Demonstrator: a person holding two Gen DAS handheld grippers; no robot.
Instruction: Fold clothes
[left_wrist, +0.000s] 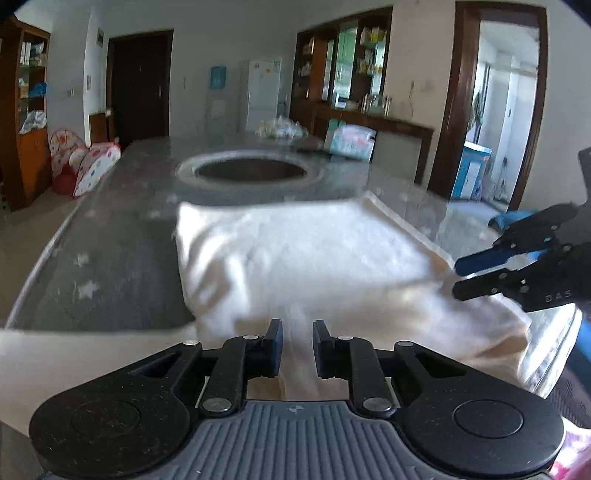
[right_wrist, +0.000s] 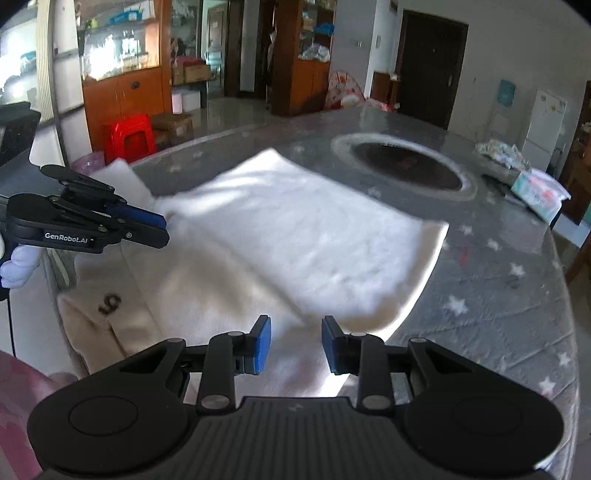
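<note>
A white garment lies folded over on the grey star-patterned table, its near part hanging off the front edge. In the left wrist view my left gripper has a raised ridge of the cloth pinched between its blue pads. The right wrist view shows that gripper at the garment's left edge, jaws nearly together. My right gripper is shut on the cloth's near right part, with a fold between its pads. From the left it is seen biting the cloth's right edge. A dark "9" mark shows on the hanging cream part.
A round dark opening sits in the table's middle, beyond the garment. Plastic-wrapped packs lie at the far right of the table. A red stool, cabinets and a play tent stand on the floor around it.
</note>
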